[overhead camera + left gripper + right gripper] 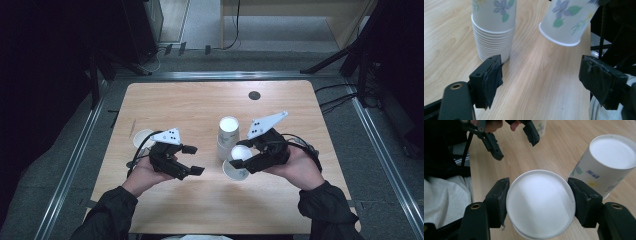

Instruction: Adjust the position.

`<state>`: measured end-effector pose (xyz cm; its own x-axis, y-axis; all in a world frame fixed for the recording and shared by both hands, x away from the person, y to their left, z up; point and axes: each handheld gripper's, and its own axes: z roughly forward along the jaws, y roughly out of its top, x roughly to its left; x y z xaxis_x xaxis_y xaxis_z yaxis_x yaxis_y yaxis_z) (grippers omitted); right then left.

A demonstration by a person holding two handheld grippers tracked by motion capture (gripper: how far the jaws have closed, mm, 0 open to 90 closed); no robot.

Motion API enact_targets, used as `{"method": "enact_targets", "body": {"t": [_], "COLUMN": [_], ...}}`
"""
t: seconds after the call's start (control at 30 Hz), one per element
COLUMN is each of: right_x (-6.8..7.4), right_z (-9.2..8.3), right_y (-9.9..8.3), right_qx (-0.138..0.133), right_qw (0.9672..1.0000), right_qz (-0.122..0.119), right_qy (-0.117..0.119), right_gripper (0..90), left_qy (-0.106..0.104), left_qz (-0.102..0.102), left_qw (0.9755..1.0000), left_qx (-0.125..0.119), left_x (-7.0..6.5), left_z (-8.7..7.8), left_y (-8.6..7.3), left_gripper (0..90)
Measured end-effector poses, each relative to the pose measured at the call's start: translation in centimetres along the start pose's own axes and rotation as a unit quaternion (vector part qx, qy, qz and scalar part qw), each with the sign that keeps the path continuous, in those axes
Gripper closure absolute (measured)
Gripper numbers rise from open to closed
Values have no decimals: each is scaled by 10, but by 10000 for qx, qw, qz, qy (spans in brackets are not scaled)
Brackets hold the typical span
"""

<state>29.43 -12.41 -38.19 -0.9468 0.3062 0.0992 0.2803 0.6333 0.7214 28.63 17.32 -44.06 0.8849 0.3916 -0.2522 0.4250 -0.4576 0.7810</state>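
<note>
Right gripper (537, 200): jaws clamped on single paper cup (239, 161), held tilted above desk (200, 107), just beside cup stack (227, 136).
Left gripper (192, 160): jaws wide apart, nothing between them.
Another white cup (142, 138): on desk behind left gripper.

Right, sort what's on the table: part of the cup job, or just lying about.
In the job:
- paper cup clamped by the right gripper
- upside-down cup stack
- left gripper, fingers open

Lying about:
- lone cup at the left
- dark disc set in the tabletop
</note>
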Motion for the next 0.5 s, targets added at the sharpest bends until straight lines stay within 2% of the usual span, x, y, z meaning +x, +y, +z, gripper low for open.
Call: {"method": "enact_targets", "body": {"t": [0.23,0.37,0.5], "right_x": [0,0,0], "right_z": [23,31,38], "right_y": [-10,-15,-19], "right_qx": [27,-119,-180], "right_qw": [9999,9998,9994], "right_qz": [-18,71,104], "right_qy": [107,166,259], "right_gripper": [370,370,370], "left_qy": [-145,-159,-255], "left_qz": [69,271,309], "left_qw": [9999,9995,9992], "left_qx": [37,25,12], "left_x": [-5,-12,-14], "left_z": [4,7,13], "left_y": [-4,-6,-7], "left_gripper": [153,149,149]}}
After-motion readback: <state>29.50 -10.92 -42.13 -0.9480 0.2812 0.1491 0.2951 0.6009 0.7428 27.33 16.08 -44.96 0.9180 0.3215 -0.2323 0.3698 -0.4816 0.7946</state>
